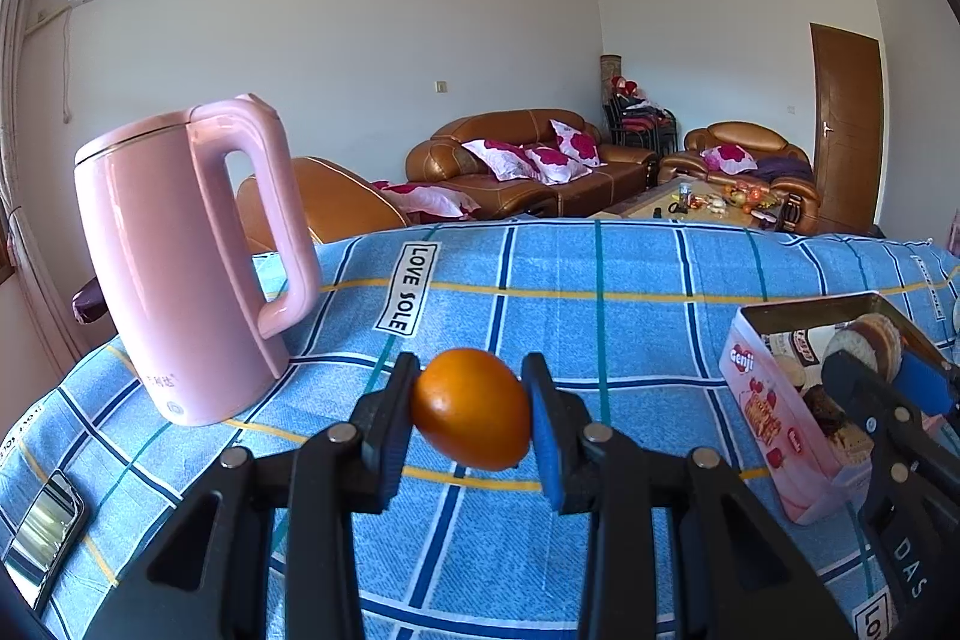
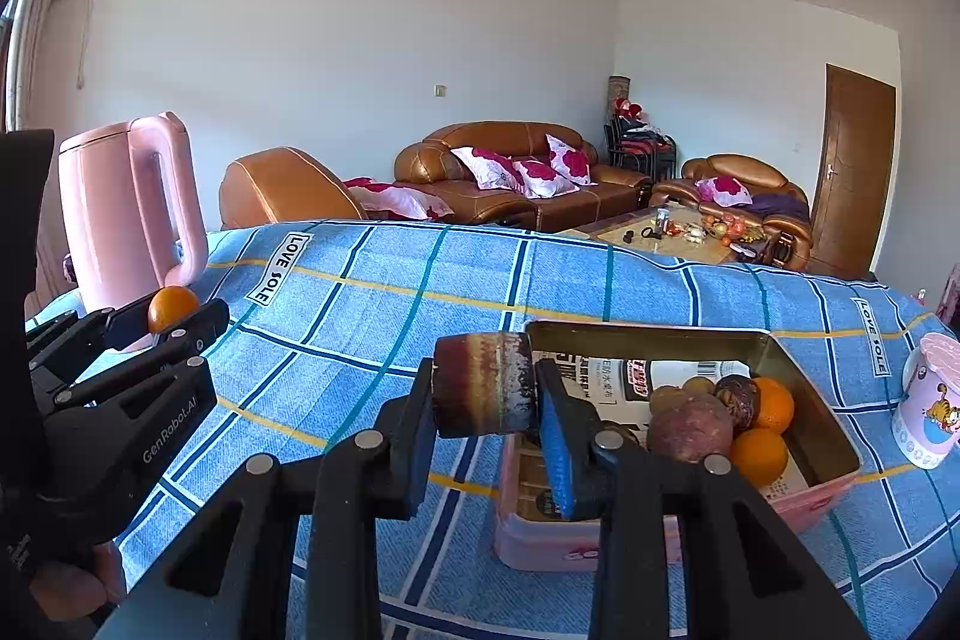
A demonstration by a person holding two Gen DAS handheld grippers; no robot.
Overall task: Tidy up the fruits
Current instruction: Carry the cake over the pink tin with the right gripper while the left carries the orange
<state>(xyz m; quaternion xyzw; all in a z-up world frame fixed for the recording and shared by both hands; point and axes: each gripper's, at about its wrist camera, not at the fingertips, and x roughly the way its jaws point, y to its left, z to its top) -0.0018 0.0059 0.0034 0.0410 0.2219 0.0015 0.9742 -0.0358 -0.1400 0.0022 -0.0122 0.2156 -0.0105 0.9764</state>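
left wrist view: the left gripper (image 1: 471, 415) has its jaws clamped on an orange fruit (image 1: 471, 409), held above the tabletop (image 1: 600, 316), not yet in the tin box (image 1: 774, 400).

right wrist view: the right gripper (image 2: 486, 400) grips a dark cylindrical piece (image 2: 483, 383) at the box's near end; several fruits (image 2: 720, 418) already lie inside, so the job looks well underway.

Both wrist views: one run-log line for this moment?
left gripper: shut on orange | right gripper: shut on dark purple cylindrical piece | tin: holds fruit

Glossy pink kettle (image 1: 180, 268), probably plastic
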